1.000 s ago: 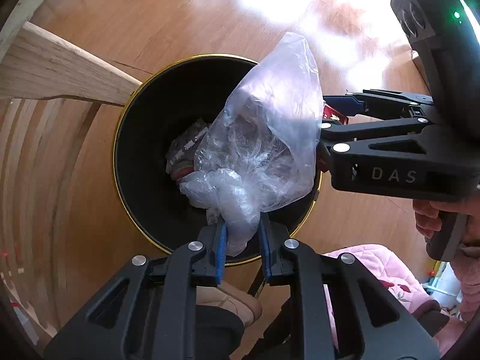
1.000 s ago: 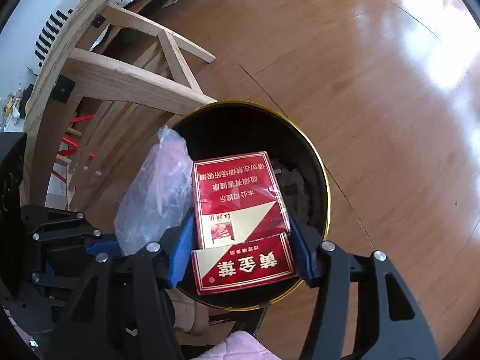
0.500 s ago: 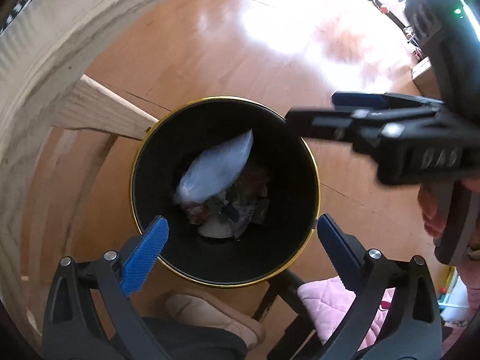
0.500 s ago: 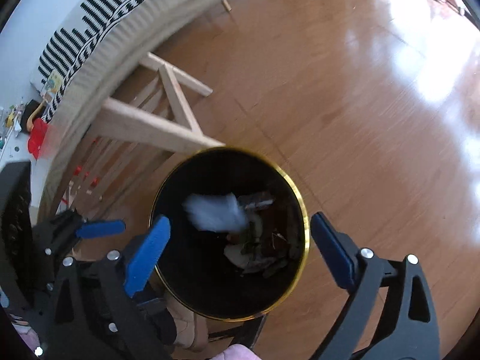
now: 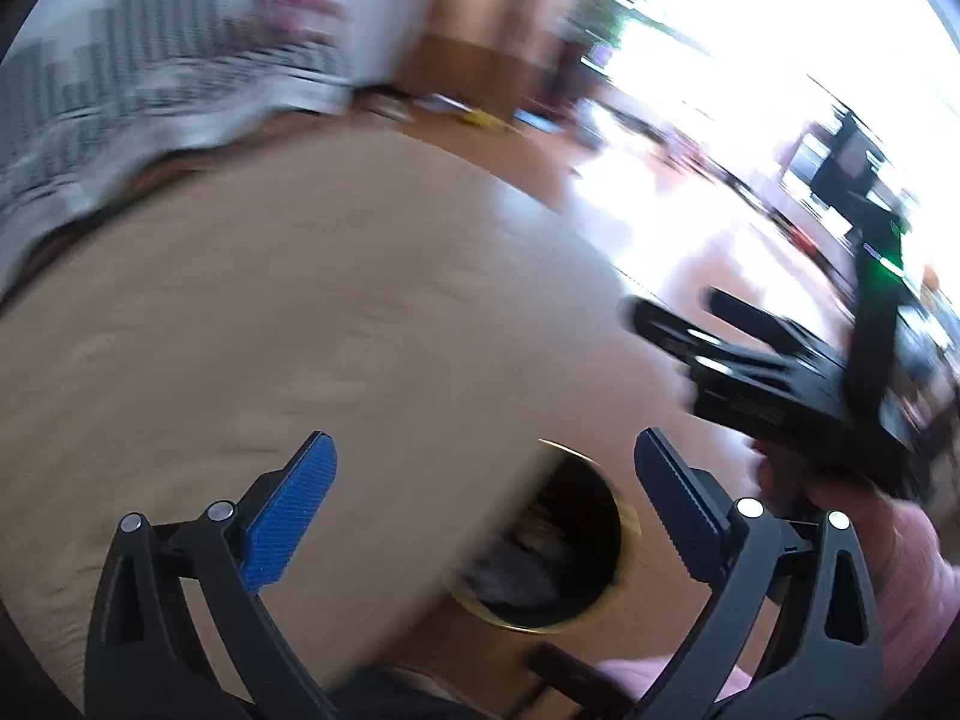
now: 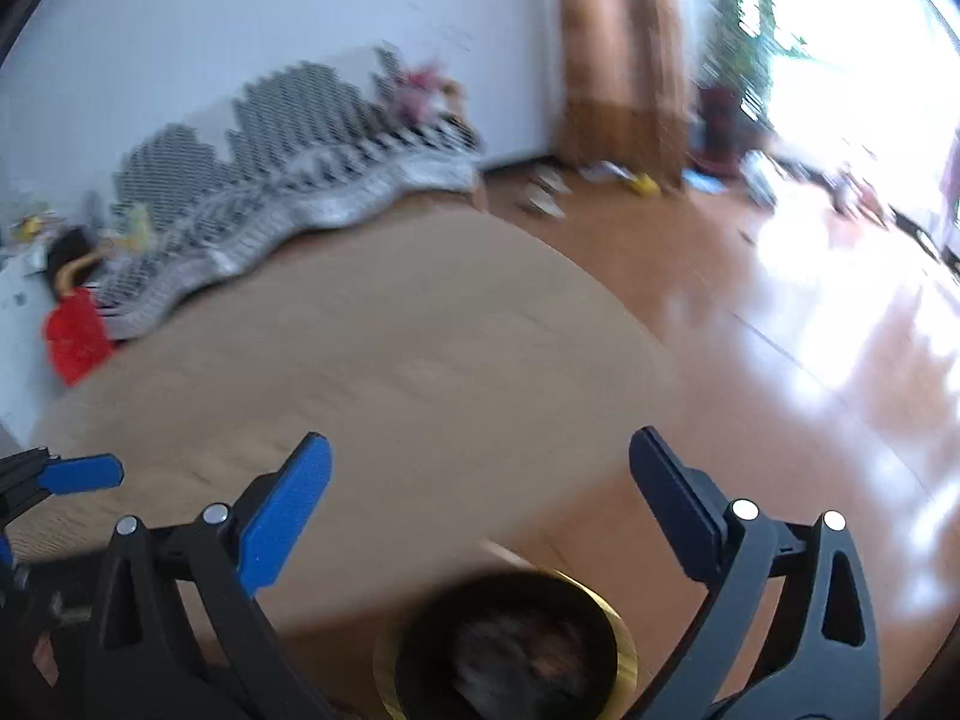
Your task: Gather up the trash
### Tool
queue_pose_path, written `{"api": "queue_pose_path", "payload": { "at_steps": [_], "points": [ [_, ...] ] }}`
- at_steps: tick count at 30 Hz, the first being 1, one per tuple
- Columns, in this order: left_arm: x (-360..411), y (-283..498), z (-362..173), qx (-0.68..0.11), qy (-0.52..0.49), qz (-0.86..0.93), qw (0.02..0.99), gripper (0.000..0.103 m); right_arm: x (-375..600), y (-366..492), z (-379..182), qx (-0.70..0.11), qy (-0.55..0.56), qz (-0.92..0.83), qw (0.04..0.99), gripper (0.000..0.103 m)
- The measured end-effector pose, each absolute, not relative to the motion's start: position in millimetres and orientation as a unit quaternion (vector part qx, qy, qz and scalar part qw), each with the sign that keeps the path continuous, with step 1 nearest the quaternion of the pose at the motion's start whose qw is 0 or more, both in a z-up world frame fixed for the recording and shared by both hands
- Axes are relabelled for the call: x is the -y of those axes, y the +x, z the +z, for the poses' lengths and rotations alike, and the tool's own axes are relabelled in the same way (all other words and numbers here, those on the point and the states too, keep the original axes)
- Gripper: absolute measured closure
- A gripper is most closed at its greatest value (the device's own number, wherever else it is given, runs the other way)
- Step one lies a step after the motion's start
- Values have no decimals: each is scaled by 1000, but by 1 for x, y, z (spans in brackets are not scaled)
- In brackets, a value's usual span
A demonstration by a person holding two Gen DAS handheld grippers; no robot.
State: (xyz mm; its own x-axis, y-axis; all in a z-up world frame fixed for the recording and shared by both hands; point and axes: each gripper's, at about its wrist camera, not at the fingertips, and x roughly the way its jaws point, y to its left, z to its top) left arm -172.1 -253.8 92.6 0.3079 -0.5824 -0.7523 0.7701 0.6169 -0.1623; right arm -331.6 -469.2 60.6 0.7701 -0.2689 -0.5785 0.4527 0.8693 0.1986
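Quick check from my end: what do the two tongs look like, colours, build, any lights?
Both are black plastic with triangular cut-outs and silver rivets. The left tongs and right tongs each carry ribbed blue pads on the fingertips. The right unit, seen blurred from the left camera, shows a small green light.

Round light wooden table (image 6: 384, 360) in the foreground; black-and-white patterned cloth (image 6: 288, 180) along its far edge; something red (image 6: 75, 336) at the left end; glossy wooden floor (image 6: 810, 348) to the right, glaring near a bright window (image 6: 852, 30); white wall (image 6: 240, 12) behind.
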Motion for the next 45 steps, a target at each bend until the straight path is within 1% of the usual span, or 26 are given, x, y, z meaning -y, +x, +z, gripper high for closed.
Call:
{"api": "queue_pose_path", "payload": {
  "at_steps": [2,4,7,10,13,14,15,18,22,25,28,31,45],
  "points": [
    [203,-141,110,-380,94,-340,855,6,432,-296,80,-262,150,-157,940,7],
    [165,-123,120,-353,86,-254,897,6,387,-252,95,-264,137,-125,947,7],
    [115,-102,115,-331,74,-114,934,6,340,-194,108,-280,121,-108,946,7],
    [75,-75,96,-354,49,-96,929,6,295,-132,102,-296,93,-89,946,7],
    [53,-62,71,-365,44,-60,928,6,266,-102,88,-316,90,-68,942,7],
    [44,-56,65,-380,52,-56,922,6,259,-94,77,-327,88,-64,939,7],
    [41,-50,62,-388,61,-57,918,6,254,-90,71,-334,86,-59,937,7],
    [24,-49,63,-358,72,-33,931,6,246,-80,60,-364,83,-49,926,7],
    [2,-43,60,-374,30,-39,926,6,238,-89,56,-352,38,-52,934,7],
    [-6,-41,58,-375,-1,-29,926,6,241,-97,52,-357,42,-30,933,7],
    [-8,-44,54,-358,-12,-6,934,6,244,-100,49,-362,55,-18,931,7],
    [-7,-48,55,-336,-3,1,942,6,244,-99,49,-363,55,-19,930,7],
    [7,-44,51,-362,37,-23,931,6,254,-104,45,-372,75,-40,925,7]
  ]
}}
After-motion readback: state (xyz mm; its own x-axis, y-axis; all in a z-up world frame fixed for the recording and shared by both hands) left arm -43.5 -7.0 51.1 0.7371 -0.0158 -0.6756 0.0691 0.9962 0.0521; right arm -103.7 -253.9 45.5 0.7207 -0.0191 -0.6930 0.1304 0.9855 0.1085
